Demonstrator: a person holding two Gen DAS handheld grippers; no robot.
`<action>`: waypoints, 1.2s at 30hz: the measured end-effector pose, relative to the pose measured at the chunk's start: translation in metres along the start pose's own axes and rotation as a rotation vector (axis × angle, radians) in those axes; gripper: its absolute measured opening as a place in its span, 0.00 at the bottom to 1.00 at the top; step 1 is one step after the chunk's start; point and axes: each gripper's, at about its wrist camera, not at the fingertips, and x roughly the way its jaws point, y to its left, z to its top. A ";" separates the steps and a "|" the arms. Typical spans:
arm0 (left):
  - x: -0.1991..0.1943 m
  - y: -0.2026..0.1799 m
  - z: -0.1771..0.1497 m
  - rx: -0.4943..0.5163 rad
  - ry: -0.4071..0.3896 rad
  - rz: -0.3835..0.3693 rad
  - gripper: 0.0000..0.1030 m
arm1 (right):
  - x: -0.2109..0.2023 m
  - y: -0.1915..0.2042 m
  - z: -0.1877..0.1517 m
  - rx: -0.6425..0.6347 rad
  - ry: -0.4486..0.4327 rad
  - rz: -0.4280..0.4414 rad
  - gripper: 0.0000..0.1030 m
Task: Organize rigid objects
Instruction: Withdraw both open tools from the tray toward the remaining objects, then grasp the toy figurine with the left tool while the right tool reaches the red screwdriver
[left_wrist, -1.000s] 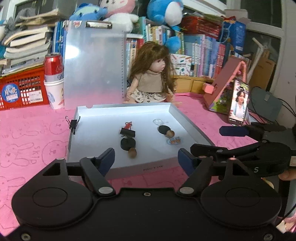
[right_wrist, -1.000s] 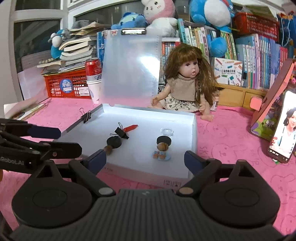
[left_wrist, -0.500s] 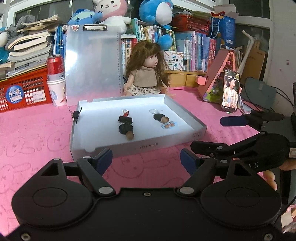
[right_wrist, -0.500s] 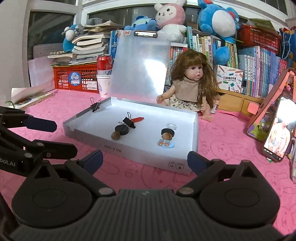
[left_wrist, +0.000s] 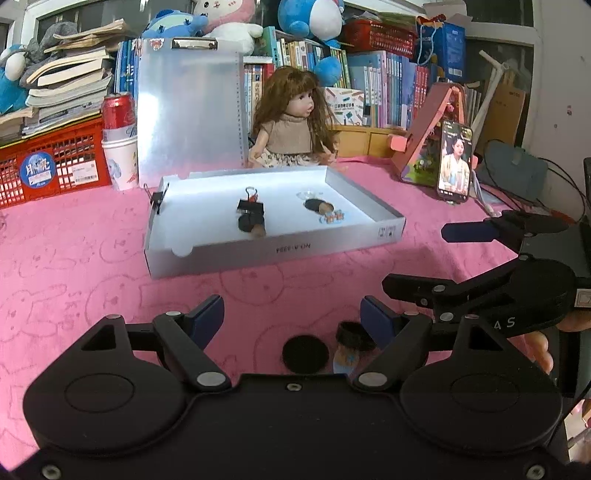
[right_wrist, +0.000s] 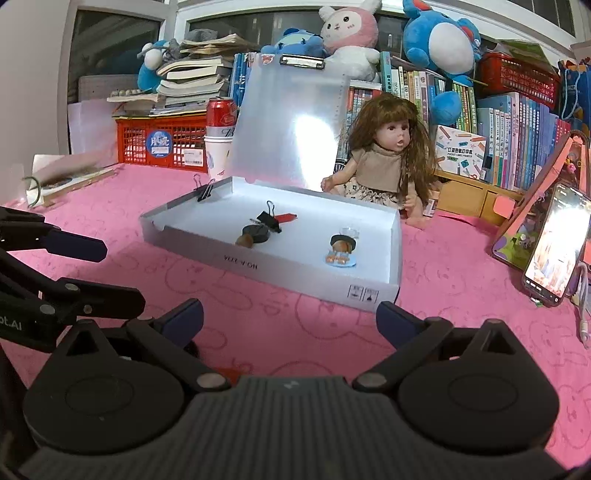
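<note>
A shallow white box (left_wrist: 273, 251) lies on the pink cloth. Inside it are a black binder clip (left_wrist: 251, 206), a black disc with a brown knob (left_wrist: 252, 225), a second dark knob piece (left_wrist: 317, 206) and a small blue-orange piece (left_wrist: 332, 218). My left gripper (left_wrist: 291, 317) is open, low over the cloth in front of the box. A loose black disc (left_wrist: 305, 353) and a small dark-capped figure (left_wrist: 349, 347) lie between its fingers, untouched. My right gripper (right_wrist: 290, 319) is open wide and empty, short of the box's (right_wrist: 295, 280) near wall. Each gripper shows in the other's view (left_wrist: 432, 258) (right_wrist: 92, 271).
Behind the box stand a doll (left_wrist: 295, 125), an upright clear clipboard (left_wrist: 188, 107), a red can on paper cups (left_wrist: 118, 147) and a red crate (left_wrist: 55, 162). A phone (left_wrist: 455, 160) on a stand is at the right. A binder clip (left_wrist: 157, 199) grips the box's left rim.
Both grippers have drawn back from the box and sunk a little. The loose black disc and small figure have come into the left wrist view. The right jaws have widened slightly.
</note>
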 end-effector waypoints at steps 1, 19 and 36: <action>-0.001 0.000 -0.003 0.001 0.005 -0.001 0.78 | -0.001 0.001 -0.002 -0.005 0.002 0.002 1.00; -0.005 -0.008 -0.037 0.020 0.090 -0.061 0.57 | -0.003 0.016 -0.033 -0.043 0.070 0.057 0.83; 0.014 -0.026 -0.030 0.041 0.077 -0.107 0.24 | 0.002 0.018 -0.030 0.000 0.068 0.090 0.57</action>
